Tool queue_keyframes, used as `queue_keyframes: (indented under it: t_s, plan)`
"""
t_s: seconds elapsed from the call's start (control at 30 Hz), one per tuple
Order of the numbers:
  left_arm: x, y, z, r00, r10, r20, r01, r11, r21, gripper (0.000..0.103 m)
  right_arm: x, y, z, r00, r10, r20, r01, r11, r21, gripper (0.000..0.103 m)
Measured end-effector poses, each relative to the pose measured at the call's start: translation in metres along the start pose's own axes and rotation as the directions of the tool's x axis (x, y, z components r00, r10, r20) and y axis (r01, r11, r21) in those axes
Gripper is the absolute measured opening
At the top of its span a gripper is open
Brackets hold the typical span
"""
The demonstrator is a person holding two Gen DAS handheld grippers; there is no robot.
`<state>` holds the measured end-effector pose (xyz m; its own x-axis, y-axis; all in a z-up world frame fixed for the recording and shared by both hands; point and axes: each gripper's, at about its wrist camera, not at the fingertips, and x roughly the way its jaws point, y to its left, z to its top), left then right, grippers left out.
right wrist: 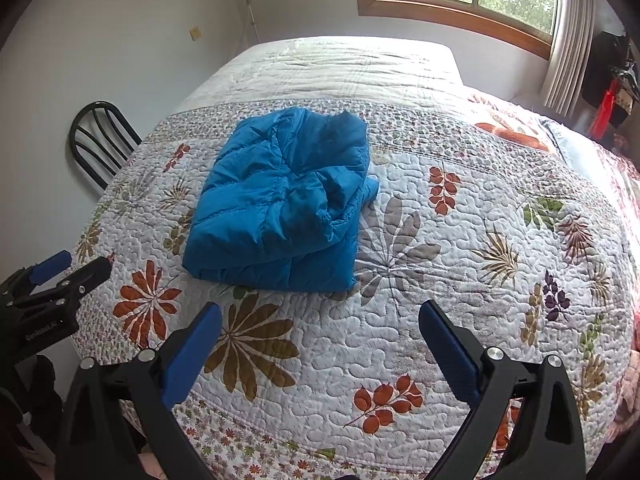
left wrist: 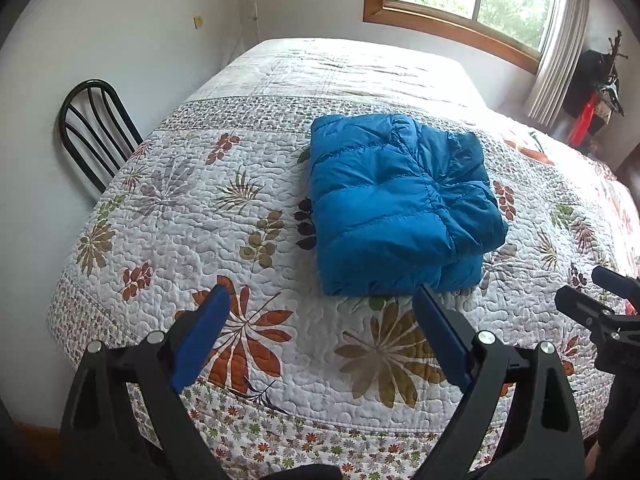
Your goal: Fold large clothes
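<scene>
Floral quilt [left wrist: 168,208] covers the bed under a wood-framed window [left wrist: 472,4], with a black chair [left wrist: 94,128] by the bed's left edge. Folded into a compact bundle, the blue puffer jacket [left wrist: 392,204] lies mid-bed, nearer the front edge. Both tools hover low over that front edge, short of the jacket: left gripper [left wrist: 320,300] and right gripper [right wrist: 320,314] each spread wide, holding nothing; "GenRobot.AI" reads on the left gripper's body.
</scene>
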<state>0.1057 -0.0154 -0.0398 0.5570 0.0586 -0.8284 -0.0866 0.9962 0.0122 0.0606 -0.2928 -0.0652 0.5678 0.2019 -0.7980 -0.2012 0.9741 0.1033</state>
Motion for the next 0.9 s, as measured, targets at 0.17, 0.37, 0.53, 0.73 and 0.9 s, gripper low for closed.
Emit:
queue_keyframes:
  t_s: [0.17,0.37,0.53,0.73,0.9]
  plan:
    - [-0.0008,0.0001,-0.0005,1.0,0.0,0.0,0.0,1.0,0.004,0.092,-0.001,-0.0003,0.0009,1.0,-0.006,0.0,0.006,1.0,0.0,0.099]
    - [-0.0005,0.0009,-0.0007,1.0,0.002,0.002,-0.002,1.0,0.004,0.092,-0.0016,0.0001,0.001,1.0,-0.009,0.0,0.009,1.0,-0.001,0.099]
    - [-0.0008,0.001,-0.0008,1.0,0.003,0.002,-0.003,1.0,0.005,0.092,-0.0013,0.0001,0.001,1.0,-0.008,-0.001,0.008,1.0,-0.002,0.099]
    - [-0.0009,0.0006,-0.001,1.0,0.002,0.002,-0.002,1.0,0.004,0.092,-0.0014,-0.0002,0.0018,1.0,-0.011,0.0,0.011,1.0,-0.003,0.099]
    - [-0.0009,0.0002,-0.0013,1.0,0.0,-0.001,0.0,1.0,0.003,0.092,-0.0009,-0.0003,0.0021,1.0,-0.01,-0.001,0.01,1.0,-0.004,0.099]
